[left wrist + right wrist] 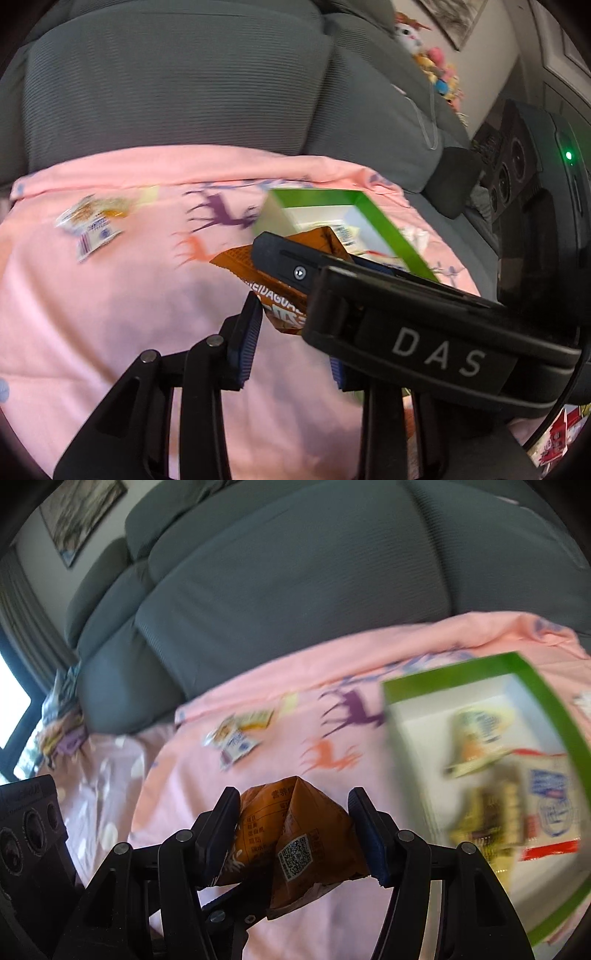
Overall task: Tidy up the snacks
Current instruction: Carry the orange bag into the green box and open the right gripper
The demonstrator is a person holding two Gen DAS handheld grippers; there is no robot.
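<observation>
Right gripper (293,794) occupies the bottom centre of its own view, jaws part-way closed. Both blue pads press on the sides of an orange snack packet (291,834). The packet stands between the fingers, its peak above the fingertips and its QR-code label facing the camera. It is clear of the pink cloth (207,812) behind it.

Green-rimmed box (546,709) lies at the right of this view, to the right of the held packet and apart from it. Several blurred snack packets (480,738) lie inside. Loose white packets (236,738) lie on the cloth at upper left of the gripper, well apart from it.

Left gripper (293,332) sits at the bottom of the left wrist view. Its jaws stand narrowly apart with only cloth visible between the pads; the right pad is largely hidden behind the right gripper's black body. The orange packet appears just beyond its fingertips, in front of the box. A grey sofa (166,92) fills the upper frame.
</observation>
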